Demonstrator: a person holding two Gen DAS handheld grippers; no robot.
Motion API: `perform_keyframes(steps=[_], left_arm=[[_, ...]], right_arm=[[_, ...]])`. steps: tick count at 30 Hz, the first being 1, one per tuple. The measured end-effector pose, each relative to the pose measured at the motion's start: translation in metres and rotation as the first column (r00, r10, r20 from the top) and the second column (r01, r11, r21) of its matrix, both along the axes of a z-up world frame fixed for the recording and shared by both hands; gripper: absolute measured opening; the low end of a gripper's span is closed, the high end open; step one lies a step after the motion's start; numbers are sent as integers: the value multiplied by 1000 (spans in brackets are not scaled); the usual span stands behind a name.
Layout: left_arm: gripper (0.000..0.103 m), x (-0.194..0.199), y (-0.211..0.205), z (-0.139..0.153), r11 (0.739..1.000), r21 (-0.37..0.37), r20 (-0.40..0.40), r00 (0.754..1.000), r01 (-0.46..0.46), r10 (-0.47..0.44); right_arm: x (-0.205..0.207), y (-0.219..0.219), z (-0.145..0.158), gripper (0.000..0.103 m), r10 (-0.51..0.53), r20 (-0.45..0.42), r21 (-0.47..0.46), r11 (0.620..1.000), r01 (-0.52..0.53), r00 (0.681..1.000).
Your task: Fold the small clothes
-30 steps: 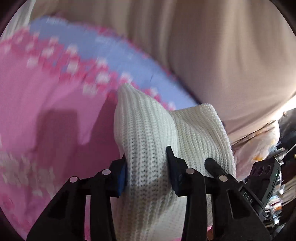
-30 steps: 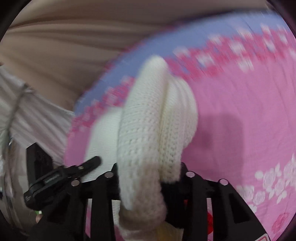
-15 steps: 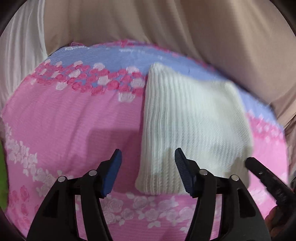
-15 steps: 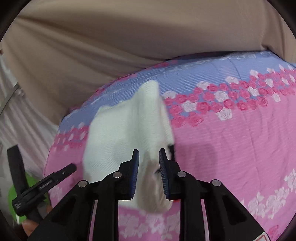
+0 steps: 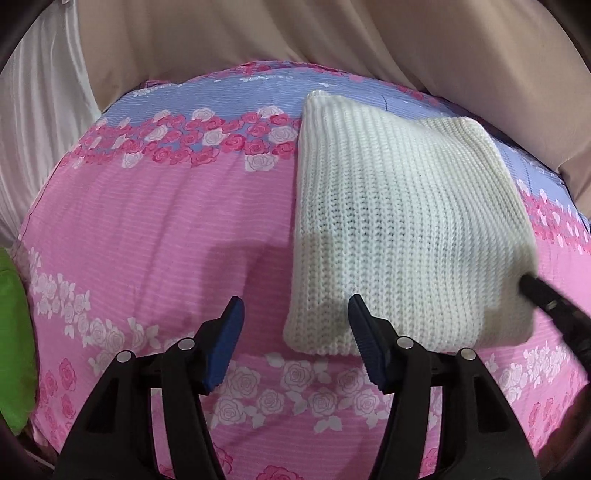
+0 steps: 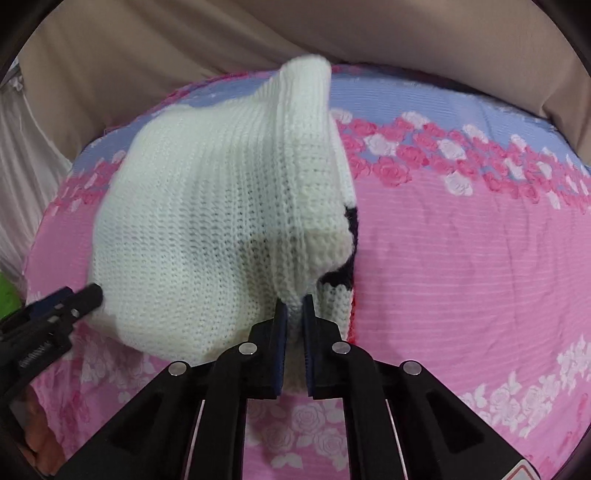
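A folded white knit garment (image 5: 402,229) lies on the pink flowered bedsheet (image 5: 166,221). My left gripper (image 5: 295,321) is open and empty, just in front of the garment's near left corner, not touching it. My right gripper (image 6: 293,317) is shut on the near edge of the white knit garment (image 6: 207,229), whose right side is lifted into a raised fold. A black and red patch of the garment (image 6: 349,236) shows under that fold. The right gripper also shows in the left wrist view (image 5: 546,299) at the garment's right edge.
Beige fabric (image 5: 295,33) hangs behind the bed. A white curtain (image 5: 40,103) is at the far left. Something bright green (image 5: 14,332) lies at the left edge of the bed. The sheet has a blue band (image 6: 424,96) at its far side.
My left gripper let go of the garment, opened and drew back. The garment came down from the air onto the sheet. My right gripper stays shut on its edge.
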State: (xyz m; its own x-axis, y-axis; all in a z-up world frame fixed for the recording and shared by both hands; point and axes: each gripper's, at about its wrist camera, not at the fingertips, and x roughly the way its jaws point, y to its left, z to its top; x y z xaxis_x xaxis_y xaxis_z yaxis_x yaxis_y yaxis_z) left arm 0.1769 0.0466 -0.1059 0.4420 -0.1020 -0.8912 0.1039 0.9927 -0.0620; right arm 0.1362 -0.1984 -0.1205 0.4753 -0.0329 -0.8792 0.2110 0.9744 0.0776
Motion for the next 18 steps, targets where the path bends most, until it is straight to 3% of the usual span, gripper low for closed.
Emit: perform_keyframes(steps=[3,5,10,12,16,18], left_arm=[[57,1,-3,5,1000,-8,7,1000,3,-2],[57,3,-6,7,1000,-1,13,1000,8,-8],[57,7,-7,7,1000,5,14,1000,5,-5],[57,8,-4,5,1000,4,7,1000,-7,7],[57,5,9,8,998,-53,-10,999,-40,39],[57,2,17,11,994,-94,-11,998,-60,60]], right_arm=[[-7,-1,35,9,-28,110,116,993,15,994],[2,-4,43,9,-33,132,168,986,10,991],[44,-22,27,14,-54,60,121,992,46,997],[51,-28,17,17,-54,39,147,988,47,998],[57,-21,17,27,-5,33,126,992,1,999],[48,-25,39,33,-42,111,179,984,21,993]])
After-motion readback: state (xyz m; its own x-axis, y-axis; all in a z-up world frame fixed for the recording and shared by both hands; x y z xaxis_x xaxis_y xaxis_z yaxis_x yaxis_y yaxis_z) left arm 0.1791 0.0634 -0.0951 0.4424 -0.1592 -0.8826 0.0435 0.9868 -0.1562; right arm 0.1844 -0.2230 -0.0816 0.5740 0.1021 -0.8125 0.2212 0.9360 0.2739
